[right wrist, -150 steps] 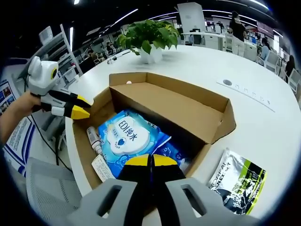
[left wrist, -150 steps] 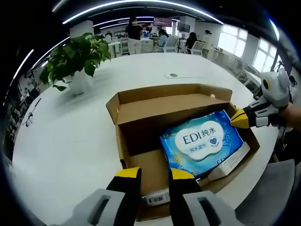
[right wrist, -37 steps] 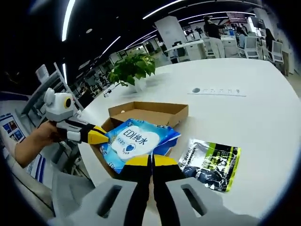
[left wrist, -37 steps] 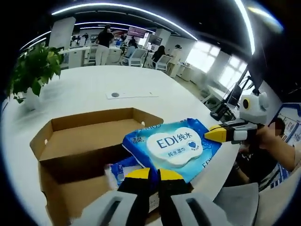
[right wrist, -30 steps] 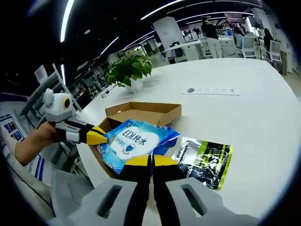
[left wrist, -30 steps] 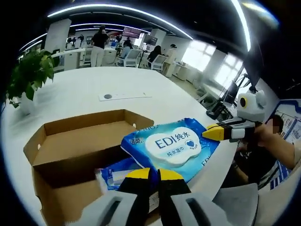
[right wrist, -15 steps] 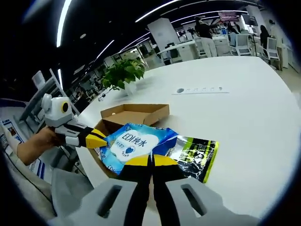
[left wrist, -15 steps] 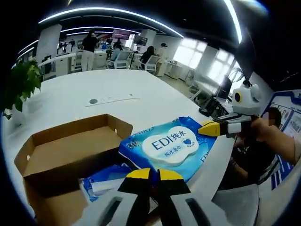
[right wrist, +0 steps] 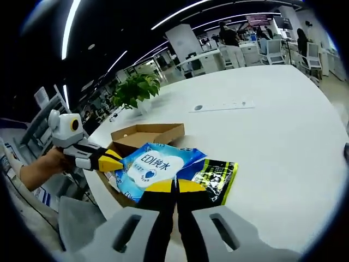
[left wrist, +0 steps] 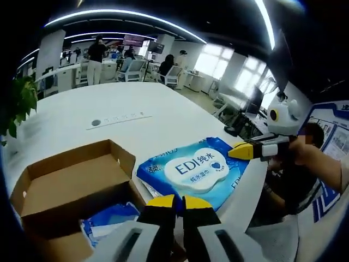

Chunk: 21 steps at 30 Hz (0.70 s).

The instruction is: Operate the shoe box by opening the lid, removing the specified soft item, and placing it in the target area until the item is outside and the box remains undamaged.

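Up in the left gripper view, the left gripper (left wrist: 174, 201) pinches one edge of the blue wipes pack (left wrist: 196, 170) with its jaws pressed together, while the right gripper (left wrist: 240, 151) nips the opposite corner — the pack hangs above the white tabletop (left wrist: 125, 112), beside the open shoe box (left wrist: 71, 183).

Over in the right gripper view, the pack (right wrist: 152, 165) is lifted between both grippers — partly over a dark green-lettered pouch (right wrist: 214, 173) near the tabletop's edge.

Wipes pack (right wrist: 148, 166) above box (right wrist: 143, 134) (table (right wrist: 272, 131))
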### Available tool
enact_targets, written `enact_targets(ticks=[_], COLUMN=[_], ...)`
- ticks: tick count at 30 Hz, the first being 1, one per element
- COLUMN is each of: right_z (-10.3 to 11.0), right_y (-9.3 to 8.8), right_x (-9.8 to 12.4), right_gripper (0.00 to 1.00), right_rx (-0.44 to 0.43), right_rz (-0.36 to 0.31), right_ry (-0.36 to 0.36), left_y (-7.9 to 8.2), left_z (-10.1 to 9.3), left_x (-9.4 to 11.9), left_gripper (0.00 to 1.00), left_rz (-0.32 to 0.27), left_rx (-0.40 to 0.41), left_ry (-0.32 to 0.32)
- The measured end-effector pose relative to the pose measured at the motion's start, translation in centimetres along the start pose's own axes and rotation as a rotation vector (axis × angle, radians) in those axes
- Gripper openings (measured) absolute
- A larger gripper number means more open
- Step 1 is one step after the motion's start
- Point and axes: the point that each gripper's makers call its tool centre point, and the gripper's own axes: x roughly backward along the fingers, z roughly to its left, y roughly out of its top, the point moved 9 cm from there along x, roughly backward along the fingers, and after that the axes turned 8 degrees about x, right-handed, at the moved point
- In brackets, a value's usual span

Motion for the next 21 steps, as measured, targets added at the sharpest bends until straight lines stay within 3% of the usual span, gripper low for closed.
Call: enact_targets(ticks=[9, 21], right_z=[-1.7, -3.6], right_y=[-0.5, -1.0], right_x=[-0.3, -2.7], right_gripper=[0.0, 0.0], right_rx=[-0.023, -0.036], right_rz=[0.005, 0.025], right_ry=[-0.017, -0.014], left_y=[0.2, 0.5], left_z=[0.1, 1.5], left_x=[-2.0, -4.1], left_gripper=[0.02, 0.02], left_rz=[0.021, 0.061], left_rx=[-0.009, -0.003], left_ry=[-0.008, 0.017])
